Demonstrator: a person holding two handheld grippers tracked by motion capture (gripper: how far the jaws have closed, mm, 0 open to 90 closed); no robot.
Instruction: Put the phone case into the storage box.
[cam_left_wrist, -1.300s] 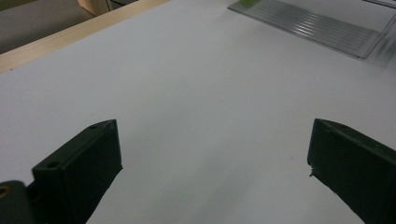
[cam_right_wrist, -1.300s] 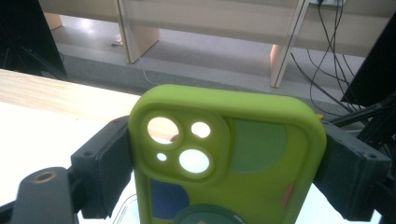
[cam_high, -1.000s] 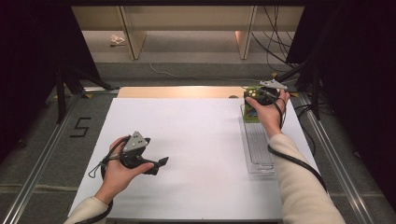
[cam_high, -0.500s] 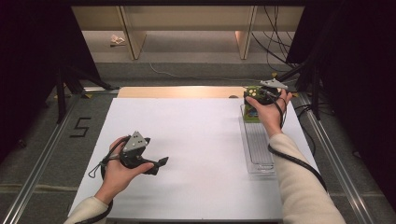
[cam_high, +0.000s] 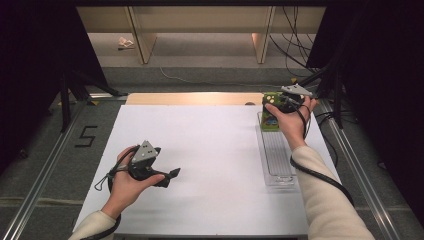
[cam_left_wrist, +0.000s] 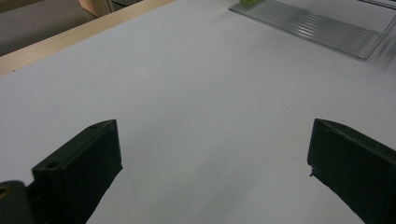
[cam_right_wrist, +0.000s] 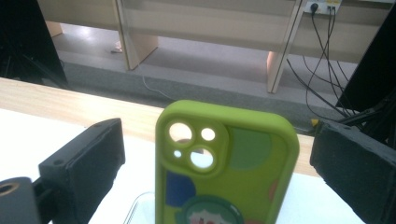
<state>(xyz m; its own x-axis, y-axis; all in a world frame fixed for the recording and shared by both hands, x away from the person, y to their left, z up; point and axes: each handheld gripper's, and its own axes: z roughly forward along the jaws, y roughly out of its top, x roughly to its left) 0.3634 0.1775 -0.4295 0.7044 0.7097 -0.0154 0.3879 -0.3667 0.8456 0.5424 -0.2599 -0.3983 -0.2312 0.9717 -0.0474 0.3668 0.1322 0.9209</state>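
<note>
Right tongs (cam_right_wrist: 212, 154) jaws just widened, gaping either side of green phone case (cam_right_wrist: 224, 168) standing in clear tray (cam_high: 276, 160). Left tongs (cam_left_wrist: 212, 158) gaping, holding nothing, well left of tray.

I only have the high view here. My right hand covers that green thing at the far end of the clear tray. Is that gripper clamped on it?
Observer: No. The right gripper view shows the right gripper open. Its jaws have just been opening, and there is a gap on each side of the lime-green soft phone case.
Operator: Which side of the case faces that camera?
Observer: The printed back, with the camera cut-outs toward the top.
Operator: And the left gripper, anything in it?
Observer: No. The left gripper is open, with bare white tabletop between its jaws.
</note>
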